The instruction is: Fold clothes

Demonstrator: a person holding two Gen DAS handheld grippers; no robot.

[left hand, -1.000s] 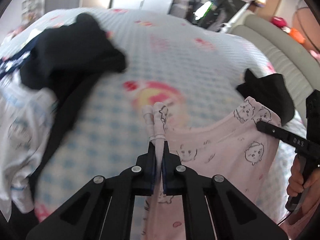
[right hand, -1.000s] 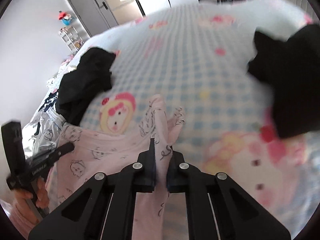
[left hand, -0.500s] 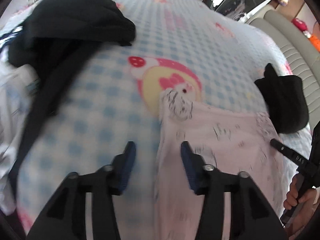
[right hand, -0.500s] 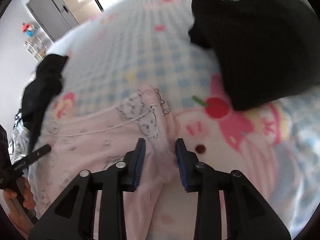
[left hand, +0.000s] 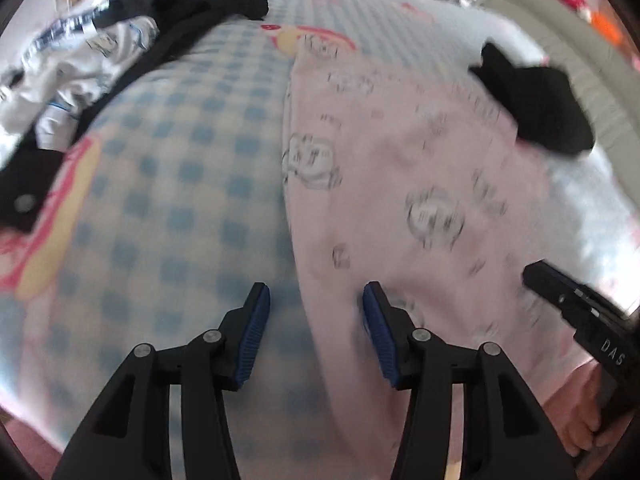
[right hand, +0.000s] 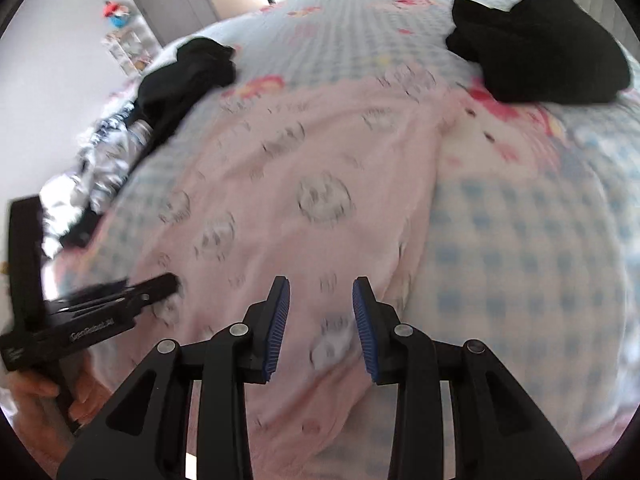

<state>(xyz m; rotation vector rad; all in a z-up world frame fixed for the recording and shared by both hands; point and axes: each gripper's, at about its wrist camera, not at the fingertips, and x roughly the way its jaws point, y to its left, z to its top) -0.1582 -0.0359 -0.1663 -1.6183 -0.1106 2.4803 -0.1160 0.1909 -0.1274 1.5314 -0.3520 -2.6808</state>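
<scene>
1. Blue-padded jaws of the left claw stand apart with nothing pinched; they have just been opening, and the left edge of the pink printed garment runs up between them, touching neither pad as far as the blur shows.
2. Jaws of the right claw stand narrowly parted and empty, poised over the garment's near right part; they too have just been opening, with cloth below them, not gripped.
3. Ahead of both claws the garment lies spread flat on the checked bed cover, its far corners released.
4. Judged from this, the spread-out step is done and the first fold has yet to begin.
5. Next move calls for closing each claw on an edge or corner, then carrying it across.
6. Beyond the right claw sits a folded black garment, touching the pink one's far right corner; beyond the left claw lies a heap of dark and white clothes, apart.
</scene>
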